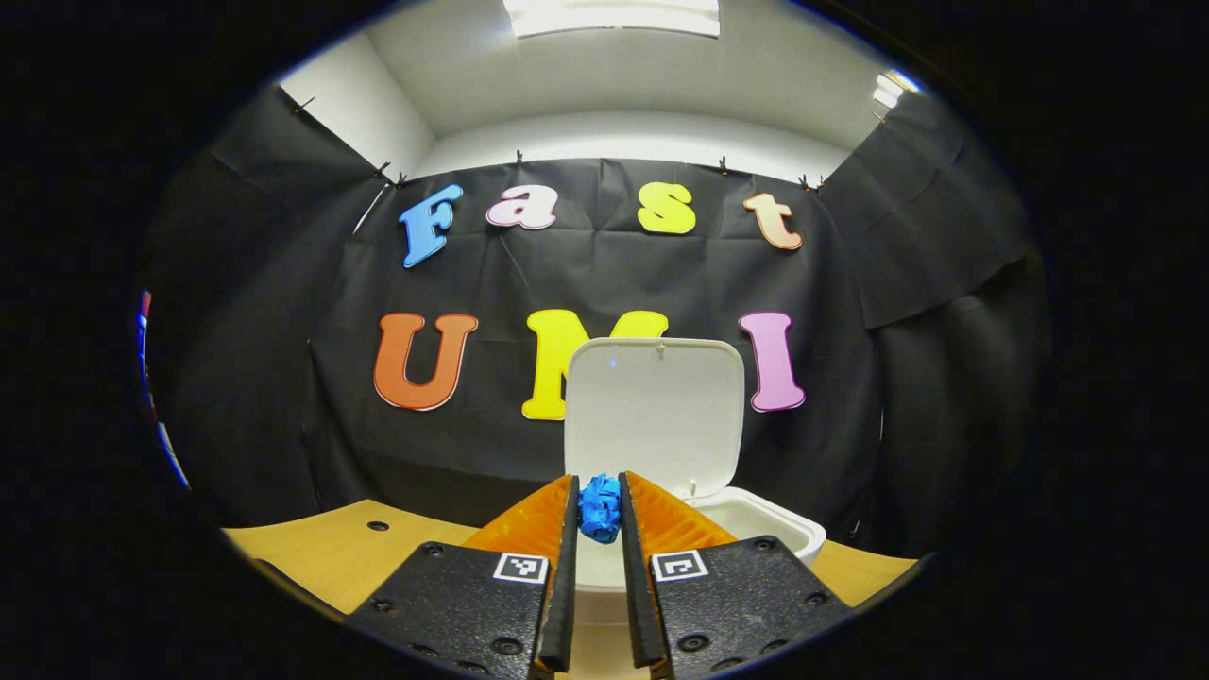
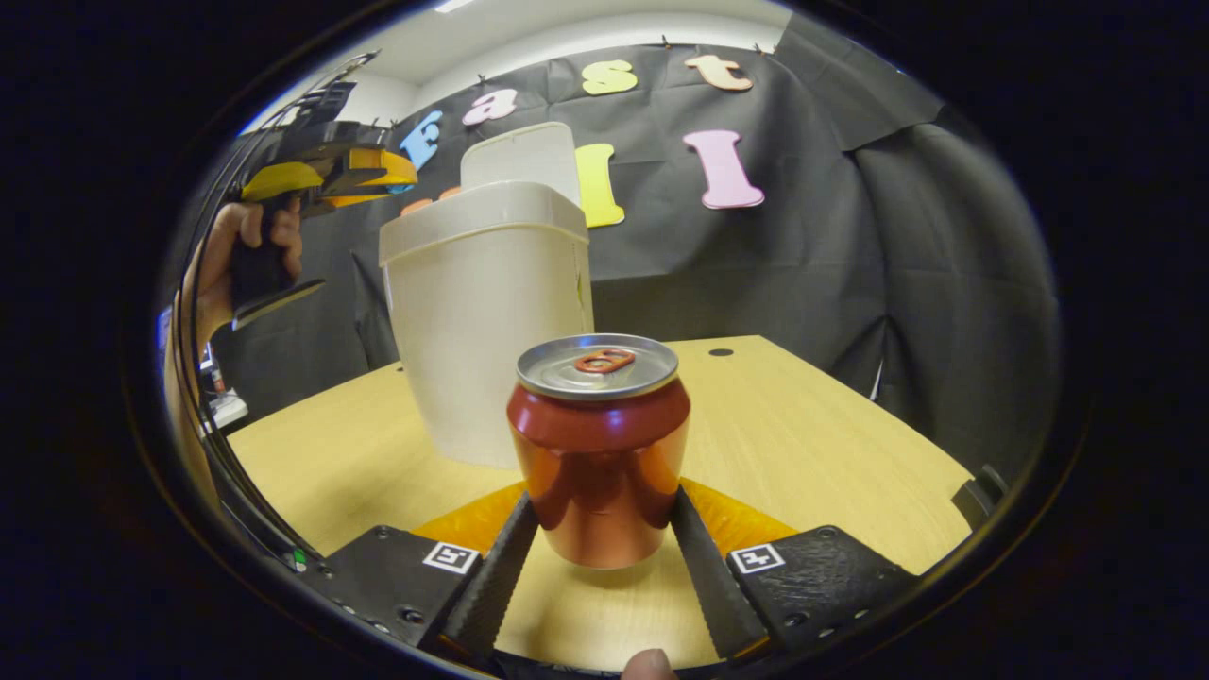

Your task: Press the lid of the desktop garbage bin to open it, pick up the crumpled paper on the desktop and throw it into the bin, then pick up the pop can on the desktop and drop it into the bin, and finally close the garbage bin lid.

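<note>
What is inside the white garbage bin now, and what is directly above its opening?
The bin stands open, lid upright. The left gripper holds the blue crumpled paper above the opening. A pale inner wall is visible; the bottom is hidden by the fingers.

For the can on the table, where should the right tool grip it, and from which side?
Grip the can across its smooth round wall at mid-height, coming in level from the near side. It stands upright on the table, with the bin close behind it. The right tool already flanks it, one finger per side.
</note>
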{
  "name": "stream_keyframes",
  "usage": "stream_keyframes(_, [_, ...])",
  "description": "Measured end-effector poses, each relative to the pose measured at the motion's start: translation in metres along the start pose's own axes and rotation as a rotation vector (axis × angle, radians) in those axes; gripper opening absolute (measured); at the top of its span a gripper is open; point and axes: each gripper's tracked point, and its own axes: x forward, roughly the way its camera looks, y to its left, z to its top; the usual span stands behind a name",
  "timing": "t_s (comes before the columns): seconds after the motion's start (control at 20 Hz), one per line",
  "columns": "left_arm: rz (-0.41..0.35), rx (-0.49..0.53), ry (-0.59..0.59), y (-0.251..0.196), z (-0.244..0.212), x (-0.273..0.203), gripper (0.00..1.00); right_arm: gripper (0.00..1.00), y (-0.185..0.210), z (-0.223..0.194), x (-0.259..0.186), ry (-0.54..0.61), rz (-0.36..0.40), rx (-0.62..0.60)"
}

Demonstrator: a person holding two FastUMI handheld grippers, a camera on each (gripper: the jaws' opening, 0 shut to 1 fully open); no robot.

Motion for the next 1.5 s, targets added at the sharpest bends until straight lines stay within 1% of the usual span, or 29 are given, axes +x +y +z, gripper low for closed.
stream_keyframes(0.05, [-0.011,0.005,0.002,-0.004,-0.001,0.006,0.26,0.81,-0.001,-0.002,0.002,0.006,0.003,0.004])
stream_keyframes(0.1, [-0.017,0.012,0.009,-0.007,-0.005,0.011,0.3,0.81,-0.003,-0.004,0.003,0.01,0.005,0.012])
stream_keyframes(0.15, [-0.021,0.019,0.021,-0.009,-0.009,0.015,0.27,0.81,-0.003,-0.004,0.005,0.015,0.008,0.02])
stream_keyframes(0.2, [-0.026,0.022,0.033,-0.011,-0.013,0.019,0.31,0.82,-0.004,-0.006,0.005,0.018,0.01,0.026])
stream_keyframes(0.25, [-0.032,0.024,0.043,-0.013,-0.017,0.02,0.26,0.81,-0.004,-0.006,0.007,0.02,0.011,0.029])
stream_keyframes(0.3, [-0.037,0.025,0.051,-0.015,-0.019,0.023,0.31,0.81,-0.004,-0.006,0.007,0.02,0.013,0.031])
stream_keyframes(0.35, [-0.04,0.027,0.059,-0.016,-0.021,0.025,0.31,0.81,-0.004,-0.005,0.009,0.021,0.015,0.031])
stream_keyframes(0.4, [-0.04,0.029,0.063,-0.016,-0.023,0.025,0.37,0.81,-0.004,-0.006,0.01,0.022,0.017,0.031])
stream_keyframes(0.45, [-0.04,0.029,0.066,-0.017,-0.023,0.025,0.37,0.81,-0.004,-0.007,0.01,0.024,0.02,0.031])
stream_keyframes(0.5, [-0.036,0.031,0.066,-0.017,-0.024,0.026,0.35,0.8,-0.003,-0.007,0.01,0.027,0.025,0.031])
stream_keyframes(0.55, [-0.036,0.032,0.068,-0.018,-0.025,0.026,0.46,0.81,-0.002,-0.007,0.01,0.028,0.028,0.03])
stream_keyframes(0.6, [-0.042,0.034,0.072,-0.019,-0.026,0.027,0.57,0.8,-0.002,-0.008,0.01,0.028,0.03,0.029])
stream_keyframes(0.65, [-0.057,0.037,0.08,-0.022,-0.027,0.027,0.65,0.8,-0.002,-0.008,0.009,0.027,0.032,0.029])
stream_keyframes(0.7, [-0.067,0.046,0.093,-0.024,-0.03,0.026,0.88,0.81,-0.002,-0.007,0.009,0.025,0.033,0.03])
stream_keyframes(0.75, [-0.062,0.055,0.101,-0.022,-0.033,0.025,0.88,0.81,-0.001,-0.006,0.008,0.024,0.033,0.031])
stream_keyframes(0.8, [-0.059,0.061,0.103,-0.022,-0.034,0.025,0.98,0.81,-0.001,-0.006,0.008,0.022,0.034,0.031])
stream_keyframes(1.0, [-0.066,0.061,0.095,-0.025,-0.031,0.026,0.98,0.81,-0.002,-0.005,0.007,0.018,0.031,0.031])
stream_keyframes(1.05, [-0.064,0.062,0.091,-0.024,-0.03,0.025,1.0,0.81,-0.004,-0.005,0.006,0.014,0.027,0.032])
stream_keyframes(1.1, [-0.062,0.064,0.088,-0.023,-0.028,0.025,0.98,0.81,-0.004,-0.004,0.005,0.012,0.025,0.034])
stream_keyframes(1.5, [-0.049,0.057,0.078,-0.014,-0.022,0.011,0.98,0.81,-0.005,0.005,0.0,-0.01,-0.004,0.018])
